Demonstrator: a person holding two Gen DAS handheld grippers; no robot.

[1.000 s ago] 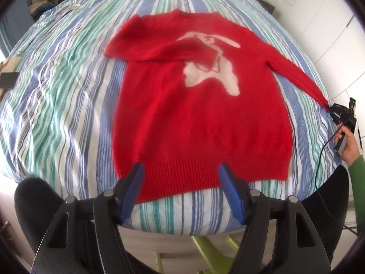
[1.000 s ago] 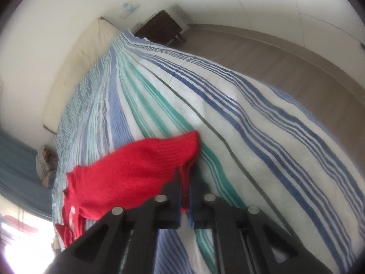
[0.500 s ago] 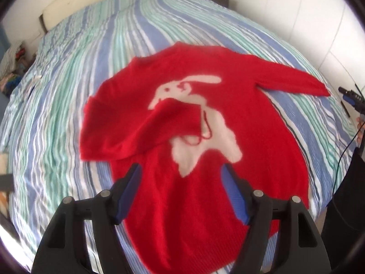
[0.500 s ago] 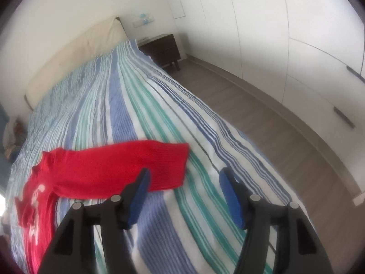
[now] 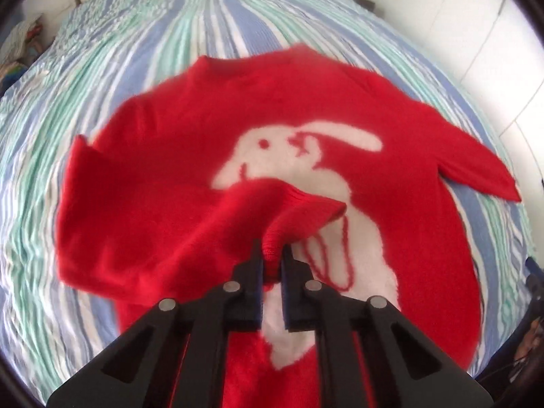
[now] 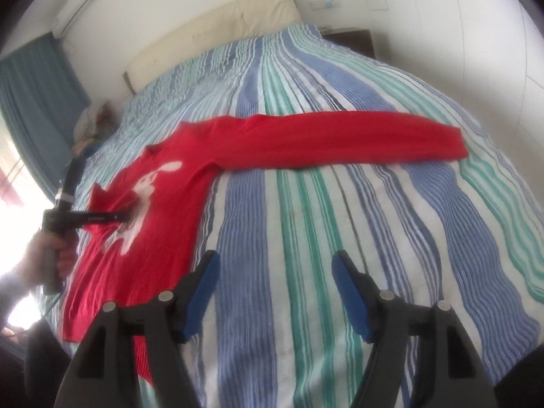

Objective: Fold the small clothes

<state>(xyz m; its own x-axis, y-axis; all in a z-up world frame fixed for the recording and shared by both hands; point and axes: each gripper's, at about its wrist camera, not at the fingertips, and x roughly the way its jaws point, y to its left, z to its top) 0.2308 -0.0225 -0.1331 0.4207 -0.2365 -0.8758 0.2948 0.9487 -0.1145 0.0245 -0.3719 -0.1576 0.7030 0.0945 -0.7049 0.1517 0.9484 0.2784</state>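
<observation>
Red sweater [image 5: 190, 176] lies flat on the striped bed [image 6: 306, 224]; its cuff [image 5: 292, 214] is now clamped by the left gripper [image 5: 272, 255], while the right gripper [image 6: 275, 278], spread apart, has released the outstretched sleeve [image 6: 340, 139], so sleeve folding is under way.

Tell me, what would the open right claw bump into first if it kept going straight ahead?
Probably the striped bedspread; beyond it lies the red sweater's outstretched sleeve, though depth is unclear.
</observation>
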